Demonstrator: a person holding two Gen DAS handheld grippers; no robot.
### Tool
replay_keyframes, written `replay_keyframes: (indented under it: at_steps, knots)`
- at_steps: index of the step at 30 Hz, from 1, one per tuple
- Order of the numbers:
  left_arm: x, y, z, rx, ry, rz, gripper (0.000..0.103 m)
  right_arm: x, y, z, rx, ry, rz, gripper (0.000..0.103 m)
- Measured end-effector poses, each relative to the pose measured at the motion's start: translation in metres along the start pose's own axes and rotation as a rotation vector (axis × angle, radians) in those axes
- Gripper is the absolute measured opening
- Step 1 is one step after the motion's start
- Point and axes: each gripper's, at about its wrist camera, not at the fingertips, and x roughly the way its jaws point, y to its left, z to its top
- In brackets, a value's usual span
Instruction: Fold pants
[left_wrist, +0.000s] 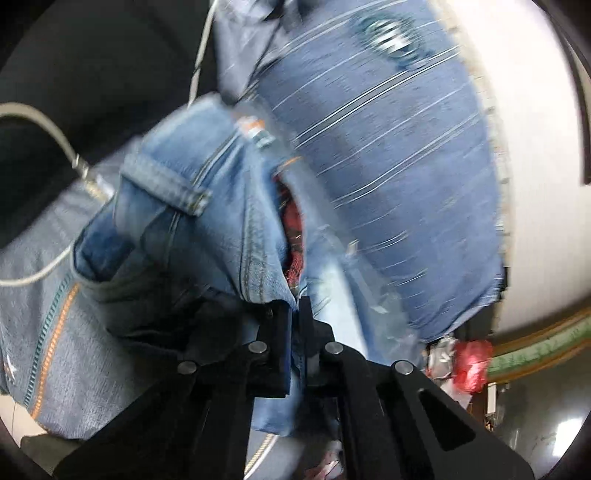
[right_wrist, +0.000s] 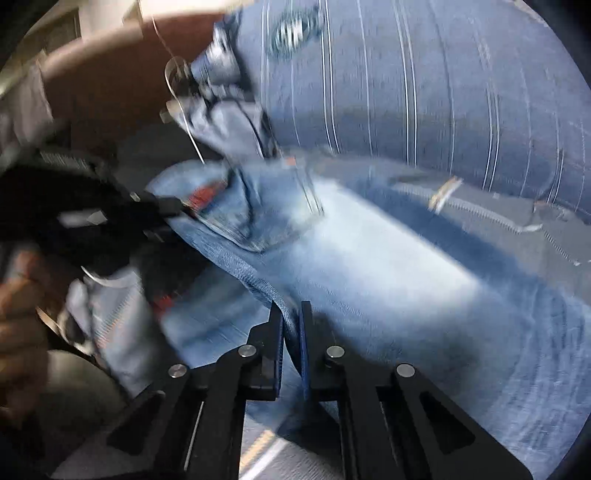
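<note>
1. Striped blue cloth (left_wrist: 388, 155) lies beneath and beyond everything.
2. Light-blue faded jeans (right_wrist: 369, 266), bunched and blurred, hang over it; waistband loop (left_wrist: 166, 182) at near left.
3. Left tool (left_wrist: 295, 306) pinches denim.
4. Right tool (right_wrist: 291, 314) pinches a folded edge.

a blue striped cloth (left_wrist: 388, 155) with a frayed pale edge spreads out, a thin grey cable (left_wrist: 44, 122) curving beside it, a crumpled red bag (left_wrist: 471, 363) near a green-banded border (left_wrist: 546, 343)
</note>
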Motion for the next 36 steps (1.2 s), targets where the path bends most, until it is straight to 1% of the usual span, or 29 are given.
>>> replay_keyframes:
  at_steps: [2, 3, 5, 6, 7, 8, 9, 10, 11, 12, 13, 14, 15, 16, 17, 20, 21, 22, 23, 24, 25, 27, 29, 30, 31, 33, 34, 35, 36]
  knots:
    - [-0.016, -0.009, -0.008, 0.048, -0.037, -0.037, 0.004, -0.026, 0.003, 0.005, 0.001, -0.055, 0.025, 0.006]
    - [-0.021, -0.013, -0.014, 0.07, -0.049, -0.028, 0.004, -0.038, 0.003, 0.004, -0.007, -0.064, 0.044, 0.006]
    - [-0.028, -0.017, -0.033, 0.132, -0.065, 0.062, 0.004, -0.041, 0.004, -0.001, -0.023, -0.03, 0.065, 0.006]
    - [-0.026, -0.016, -0.04, 0.156, -0.059, 0.133, 0.004, -0.037, 0.004, -0.007, -0.025, 0.007, 0.08, 0.006]
    - [-0.017, -0.011, -0.044, 0.163, -0.03, 0.237, 0.004, -0.031, 0.004, -0.012, -0.021, 0.05, 0.095, 0.006]
    - [-0.004, -0.001, -0.045, 0.135, 0.014, 0.318, 0.004, -0.019, 0.004, -0.019, -0.012, 0.112, 0.105, 0.006]
    - [0.005, 0.01, -0.041, 0.074, 0.058, 0.334, 0.004, -0.002, 0.004, -0.028, -0.002, 0.18, 0.093, 0.011]
    - [0.009, 0.02, -0.035, 0.012, 0.079, 0.299, 0.004, 0.007, 0.005, -0.031, 0.003, 0.211, 0.08, 0.012]
    - [0.009, 0.026, -0.03, -0.023, 0.084, 0.272, 0.009, 0.014, 0.004, -0.033, 0.008, 0.234, 0.069, 0.014]
    - [0.007, 0.029, -0.029, -0.034, 0.077, 0.267, 0.014, 0.014, 0.003, -0.032, 0.017, 0.235, 0.084, 0.018]
    - [0.002, 0.03, -0.029, -0.042, 0.06, 0.266, 0.02, 0.006, 0.0, -0.029, 0.037, 0.212, 0.12, 0.023]
    - [-0.003, 0.03, -0.028, -0.039, 0.035, 0.268, 0.036, -0.002, -0.002, -0.026, 0.056, 0.19, 0.153, 0.038]
    - [-0.008, 0.029, -0.029, -0.032, 0.014, 0.263, 0.047, -0.014, -0.008, -0.021, 0.083, 0.151, 0.206, 0.056]
    - [-0.014, 0.027, -0.03, -0.017, -0.015, 0.256, 0.048, -0.033, -0.017, -0.014, 0.114, 0.089, 0.236, 0.061]
    - [-0.02, 0.023, -0.035, -0.001, -0.038, 0.251, 0.048, -0.042, -0.022, -0.012, 0.129, 0.06, 0.237, 0.063]
    - [-0.032, 0.01, -0.041, 0.06, -0.099, 0.221, 0.049, -0.077, -0.06, -0.005, 0.201, -0.013, 0.208, 0.063]
    - [-0.035, 0.005, -0.046, 0.082, -0.107, 0.203, 0.05, -0.09, -0.077, -0.007, 0.238, -0.041, 0.175, 0.063]
    - [-0.034, -0.004, -0.05, 0.118, -0.106, 0.18, 0.05, -0.107, -0.103, -0.01, 0.3, -0.066, 0.143, 0.063]
    - [-0.032, -0.01, -0.054, 0.148, -0.098, 0.159, 0.05, -0.117, -0.117, -0.012, 0.33, -0.074, 0.125, 0.063]
    - [-0.024, -0.022, -0.059, 0.183, -0.078, 0.133, 0.051, -0.132, -0.138, -0.014, 0.365, -0.085, 0.087, 0.063]
    - [-0.018, -0.033, -0.065, 0.215, -0.052, 0.107, 0.051, -0.152, -0.167, -0.017, 0.415, -0.101, 0.024, 0.063]
    - [-0.001, -0.06, -0.078, 0.268, 0.0, 0.073, 0.051, -0.179, -0.212, -0.025, 0.527, -0.122, -0.055, 0.067]
    - [0.024, -0.086, -0.092, 0.276, 0.057, 0.023, 0.054, -0.193, -0.248, -0.04, 0.629, -0.14, -0.107, 0.067]
    - [0.039, -0.098, -0.102, 0.28, 0.101, 0.0, 0.054, -0.199, -0.265, -0.051, 0.672, -0.142, -0.142, 0.067]
    - [0.055, -0.108, -0.111, 0.287, 0.153, -0.031, 0.054, -0.2, -0.28, -0.063, 0.697, -0.119, -0.194, 0.067]
    - [0.084, -0.118, -0.132, 0.298, 0.234, -0.065, 0.054, -0.19, -0.296, -0.079, 0.73, -0.036, -0.243, 0.066]
    - [0.093, -0.118, -0.142, 0.305, 0.26, -0.052, 0.054, -0.183, -0.304, -0.088, 0.756, 0.02, -0.248, 0.064]
    - [0.105, -0.117, -0.152, 0.311, 0.299, -0.02, 0.054, -0.181, -0.307, -0.091, 0.762, 0.039, -0.248, 0.06]
    - [0.111, -0.115, -0.159, 0.313, 0.329, -0.007, 0.053, -0.177, -0.31, -0.094, 0.76, 0.063, -0.253, 0.053]
